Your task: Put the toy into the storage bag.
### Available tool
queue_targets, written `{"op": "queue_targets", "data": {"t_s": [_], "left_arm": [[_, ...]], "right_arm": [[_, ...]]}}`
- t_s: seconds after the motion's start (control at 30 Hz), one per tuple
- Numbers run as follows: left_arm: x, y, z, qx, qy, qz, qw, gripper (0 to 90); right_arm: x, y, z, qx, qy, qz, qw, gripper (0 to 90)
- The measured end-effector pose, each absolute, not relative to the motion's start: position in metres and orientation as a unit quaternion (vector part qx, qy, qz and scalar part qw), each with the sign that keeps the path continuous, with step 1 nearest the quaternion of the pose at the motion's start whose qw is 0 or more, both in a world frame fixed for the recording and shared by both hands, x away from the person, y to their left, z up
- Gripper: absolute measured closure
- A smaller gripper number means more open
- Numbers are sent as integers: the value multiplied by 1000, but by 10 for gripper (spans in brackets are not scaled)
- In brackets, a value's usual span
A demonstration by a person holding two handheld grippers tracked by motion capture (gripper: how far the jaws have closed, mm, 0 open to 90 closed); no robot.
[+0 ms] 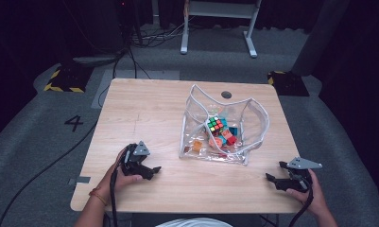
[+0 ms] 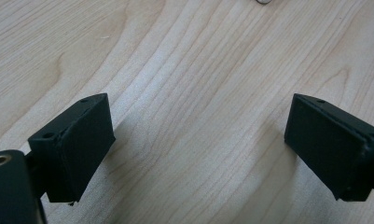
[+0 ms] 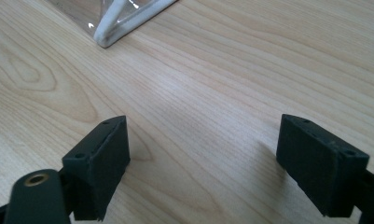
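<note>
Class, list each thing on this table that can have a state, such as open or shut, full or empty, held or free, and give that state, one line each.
Clear zip bag: open at the top, holding toys, held by nothing.
Puzzle cube: inside the bag, scrambled.
Left gripper: jaws open, empty, low over the table.
Right gripper: jaws open, empty, apart from the bag.

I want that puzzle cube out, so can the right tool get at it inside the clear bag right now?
Probably yes: the clear bag gapes open at the top, the cube lies on top, and bare table separates it from the open right tool.
</note>
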State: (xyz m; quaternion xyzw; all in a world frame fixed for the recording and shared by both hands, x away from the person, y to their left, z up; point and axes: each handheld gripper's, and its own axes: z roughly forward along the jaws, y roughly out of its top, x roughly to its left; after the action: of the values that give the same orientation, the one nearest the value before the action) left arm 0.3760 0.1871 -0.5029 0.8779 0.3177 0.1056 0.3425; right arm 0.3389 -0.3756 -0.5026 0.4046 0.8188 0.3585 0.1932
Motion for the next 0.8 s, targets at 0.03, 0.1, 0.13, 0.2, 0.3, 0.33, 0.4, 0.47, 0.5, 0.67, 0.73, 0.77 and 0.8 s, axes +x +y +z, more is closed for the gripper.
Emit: {"op": "queue_targets", "data": {"t_s": [0.03,0.1,0.13,0.2,0.3,0.33,0.4,0.47,0.5,0.67,0.73,0.77,0.8], "left_arm": [[376,187,-503,878,318,106,342,81],[376,187,-503,878,318,106,342,81],[376,187,-503,878,318,106,342,81],[376,187,-503,878,318,106,342,81],[375,187,-503,877,321,108,342,81],[375,187,-503,876,322,109,341,81],[375,187,-503,877,322,109,340,81],[374,187,-503,876,325,108,340,82],[374,187,-503,876,325,108,340,81],[374,187,-503,876,324,107,340,81],[375,187,-503,877,323,107,341,81],[375,187,-503,877,323,107,341,81],[375,187,-503,877,322,107,340,81]], "right_arm": [[339,-376,-503,411,816,357,192,163],[340,-376,-503,416,815,359,186,161],[340,-376,-503,415,815,359,187,161],[340,-376,-503,415,815,359,187,161],[340,-376,-503,415,815,359,186,161],[340,-376,-503,416,815,359,186,160],[340,-376,-503,416,815,359,186,160],[340,-376,-503,415,815,359,186,160],[340,-376,-503,415,815,359,186,160],[340,-376,-503,414,816,359,186,160],[340,-376,-503,413,816,359,185,160],[340,-376,-503,413,816,359,185,160],[341,-376,-503,412,817,359,185,160]]}}
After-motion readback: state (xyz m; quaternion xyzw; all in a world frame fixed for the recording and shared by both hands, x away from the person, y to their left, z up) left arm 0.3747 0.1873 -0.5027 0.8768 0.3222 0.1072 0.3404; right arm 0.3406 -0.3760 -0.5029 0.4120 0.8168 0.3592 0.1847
